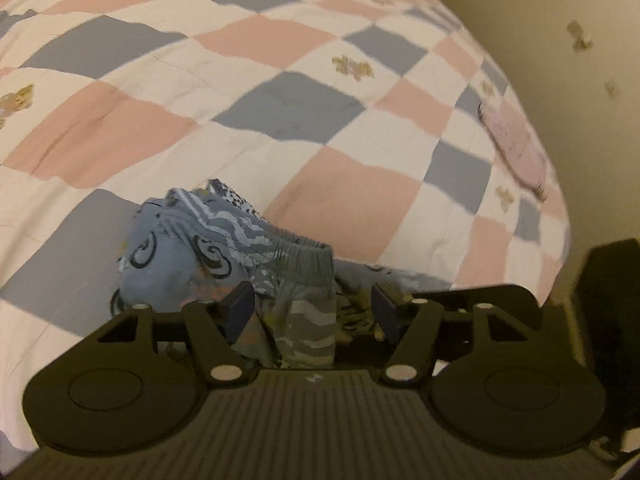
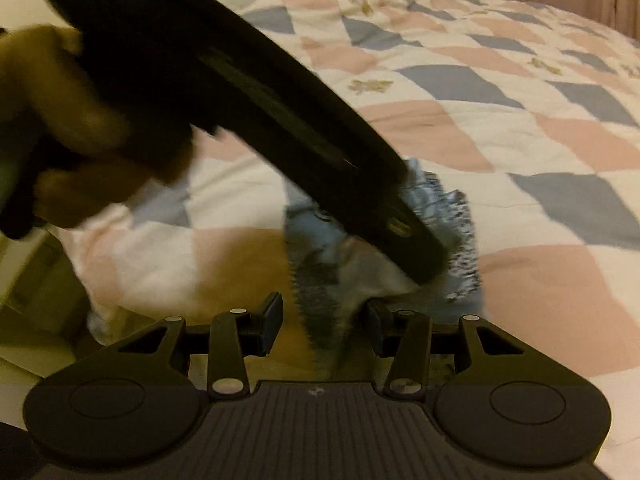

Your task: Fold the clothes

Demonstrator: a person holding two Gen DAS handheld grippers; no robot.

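Patterned shorts (image 1: 224,248), bunched on the quilt (image 1: 280,80): left tool (image 1: 312,308) and right tool (image 2: 324,320) both spread, cloth between unclamped; hasty closing likely pinches several layers.

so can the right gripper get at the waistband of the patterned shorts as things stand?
Probably yes. The right gripper has its jaws open with the shorts' dark waistband hanging between them; the left gripper lies above and beyond, not across the gap.
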